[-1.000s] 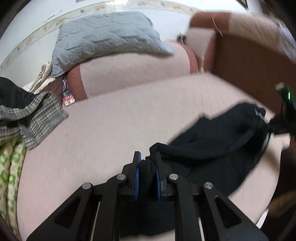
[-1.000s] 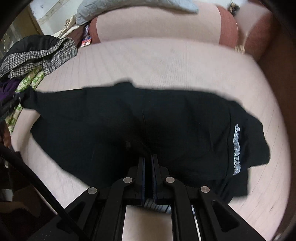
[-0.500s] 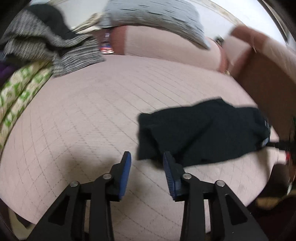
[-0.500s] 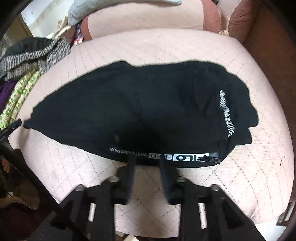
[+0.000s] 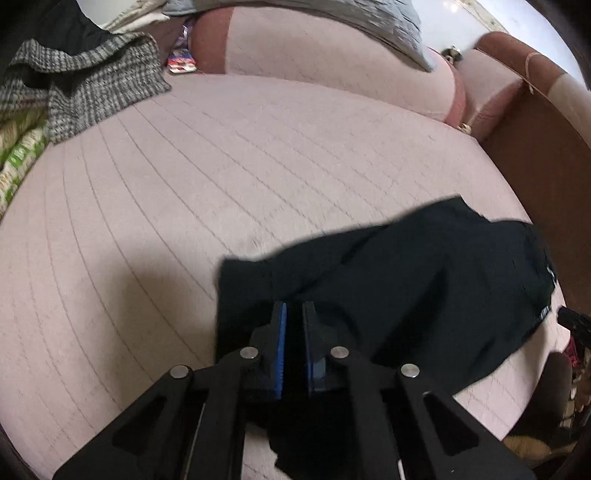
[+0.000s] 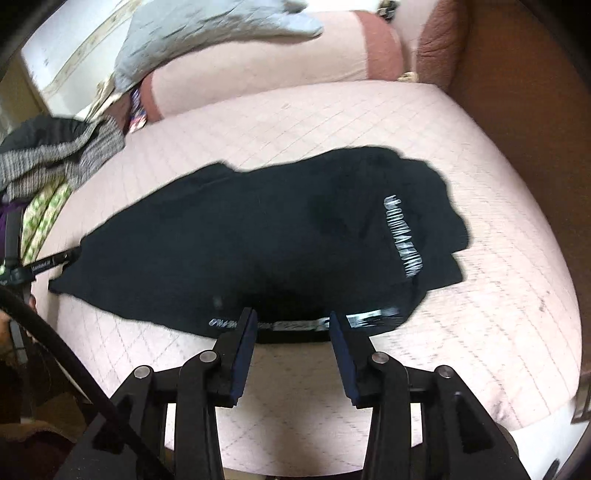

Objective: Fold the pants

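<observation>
The black pants (image 6: 266, 240) lie spread across the pink quilted sofa seat (image 6: 498, 295), with white lettering on the right part and along the near waistband. My right gripper (image 6: 291, 321) is open, its fingers astride the near waistband edge, holding nothing. In the left wrist view my left gripper (image 5: 293, 314) is shut on the near left edge of the pants (image 5: 424, 280), with black cloth between the blue pads. The left gripper also shows at the pants' left end in the right wrist view (image 6: 44, 264).
A grey checked garment (image 5: 81, 88) and green patterned cloth (image 5: 18, 162) are piled at the seat's left end. A grey cushion (image 6: 207, 33) rests on the pink backrest (image 5: 332, 70). A brown armrest (image 5: 535, 155) bounds the right side.
My left gripper, open half a second ago, has moved onto the pants' edge and shut on it. My right gripper let go of the waistband and opened wider.
</observation>
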The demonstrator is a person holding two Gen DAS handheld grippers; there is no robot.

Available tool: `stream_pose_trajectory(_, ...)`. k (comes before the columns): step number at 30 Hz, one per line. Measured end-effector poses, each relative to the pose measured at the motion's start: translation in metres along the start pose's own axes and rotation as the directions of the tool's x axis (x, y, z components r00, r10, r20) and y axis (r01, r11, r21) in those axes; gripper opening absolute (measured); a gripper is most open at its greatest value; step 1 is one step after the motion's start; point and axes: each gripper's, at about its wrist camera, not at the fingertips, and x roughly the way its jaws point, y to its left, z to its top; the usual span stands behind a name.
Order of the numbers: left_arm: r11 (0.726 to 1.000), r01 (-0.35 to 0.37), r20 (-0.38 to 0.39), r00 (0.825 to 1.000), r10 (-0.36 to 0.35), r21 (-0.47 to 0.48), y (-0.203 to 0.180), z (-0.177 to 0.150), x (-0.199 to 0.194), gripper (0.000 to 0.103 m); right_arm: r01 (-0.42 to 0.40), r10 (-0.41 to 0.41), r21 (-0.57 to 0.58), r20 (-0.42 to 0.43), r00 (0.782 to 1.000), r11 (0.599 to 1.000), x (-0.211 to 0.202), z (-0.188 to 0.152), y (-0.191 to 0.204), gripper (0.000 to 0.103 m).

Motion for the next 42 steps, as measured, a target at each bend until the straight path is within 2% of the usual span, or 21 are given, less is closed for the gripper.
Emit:
stream_pose_trajectory(3,0.995,-0.099,0.044,0.994,0.099,-0.005,0.01,0.017,-0.005,0.0,0.023,-0.025,0.065,0.032,0.999,0.998,-0.008,0.004,-0.02,0.044)
stream_pose_trajectory(7,0.973,-0.224,0.045,0.973,0.226,-0.055,0.037,0.025,0.0,0.0,0.027,-0.034,0.171,0.036,0.999,0.985,-0.01,0.006,-0.047,0.044)
stream_pose_trajectory(9,0.974,-0.199,0.024,0.979,0.203,-0.109,0.047,0.018,-0.002,0.0,0.031,-0.04,0.211,0.039,0.998,0.977,-0.011,0.006,-0.057,0.044)
stream_pose_trajectory(11,0.98,-0.142,0.025,0.989,0.147,-0.142,0.051,0.008,-0.009,0.001,0.036,-0.049,0.246,0.047,0.998,0.968,-0.012,0.006,-0.067,0.044)
stream_pose_trajectory(12,0.986,-0.103,0.039,0.993,0.109,-0.132,0.047,0.0,-0.015,0.005,0.038,-0.054,0.262,0.055,0.997,0.964,-0.013,0.008,-0.072,0.045)
stream_pose_trajectory(14,0.992,-0.084,0.04,0.995,0.088,-0.098,0.041,-0.01,-0.016,0.034,0.038,-0.057,0.274,0.063,0.996,0.961,-0.013,0.012,-0.076,0.051)
stream_pose_trajectory(15,0.994,-0.07,0.034,0.997,0.073,-0.083,0.037,-0.017,-0.014,0.061,0.036,-0.056,0.277,0.066,0.996,0.96,-0.012,0.015,-0.077,0.052)
stream_pose_trajectory(16,0.996,-0.044,0.033,0.998,0.047,-0.073,0.032,-0.022,-0.011,0.067,0.034,-0.054,0.276,0.067,0.996,0.961,-0.011,0.017,-0.076,0.053)
stream_pose_trajectory(18,0.999,-0.003,0.011,1.0,0.004,-0.046,0.022,-0.03,-0.005,0.066,0.029,-0.047,0.263,0.064,0.997,0.964,-0.007,0.021,-0.071,0.053)
stream_pose_trajectory(20,0.999,-0.038,0.001,0.999,0.038,0.011,0.009,-0.034,0.002,0.031,0.03,-0.045,0.245,0.055,0.997,0.969,-0.001,0.023,-0.065,0.053)
stream_pose_trajectory(21,0.995,-0.08,-0.004,0.997,0.08,0.055,0.002,-0.034,0.004,0.019,0.031,-0.043,0.235,0.046,0.998,0.972,0.003,0.024,-0.061,0.053)
stream_pose_trajectory(22,0.993,-0.093,0.003,0.996,0.093,0.066,-0.002,-0.032,0.002,0.013,0.032,-0.042,0.229,0.041,0.998,0.973,0.006,0.023,-0.059,0.053)
stream_pose_trajectory(23,0.992,-0.101,0.007,0.995,0.1,0.073,-0.003,-0.03,0.001,0.012,0.033,-0.043,0.223,0.038,0.998,0.974,0.007,0.023,-0.057,0.053)
stream_pose_trajectory(27,0.986,-0.141,0.028,0.99,0.14,0.084,0.005,-0.012,-0.002,0.012,0.036,-0.046,0.203,0.041,0.998,0.978,0.008,0.023,-0.053,0.053)
stream_pose_trajectory(29,0.988,-0.139,0.004,0.99,0.139,0.062,0.014,-0.011,-0.002,0.02,0.042,-0.052,0.216,0.044,0.998,0.976,0.006,0.022,-0.056,0.053)
stream_pose_trajectory(31,0.983,-0.181,-0.033,0.983,0.181,0.02,0.03,-0.02,0.004,0.049,0.055,-0.068,0.232,0.047,0.997,0.971,0.004,0.021,-0.062,0.053)
stream_pose_trajectory(32,0.983,-0.185,-0.041,0.982,0.185,-0.009,0.038,-0.024,0.004,0.055,0.06,-0.074,0.242,0.048,0.996,0.968,0.003,0.021,-0.065,0.053)
stream_pose_trajectory(36,0.98,-0.061,-0.007,0.998,0.061,-0.191,0.073,-0.031,-0.023,0.058,0.08,-0.107,0.305,0.071,0.992,0.949,-0.004,0.023,-0.084,0.053)
stream_pose_trajectory(38,0.981,-0.069,0.047,0.996,0.079,-0.182,0.065,-0.03,-0.04,0.057,0.071,-0.114,0.324,0.115,0.987,0.943,-0.013,0.027,-0.087,0.053)
stream_pose_trajectory(40,0.986,-0.085,0.131,0.986,0.104,-0.146,0.044,-0.027,-0.059,0.057,0.009,-0.071,0.343,0.171,0.983,0.939,-0.02,0.034,-0.087,0.053)
stream_pose_trajectory(42,0.993,-0.011,0.198,0.98,0.034,-0.117,0.021,-0.023,-0.071,0.058,-0.093,0.015,0.357,0.216,0.976,0.929,-0.021,0.041,-0.084,0.053)
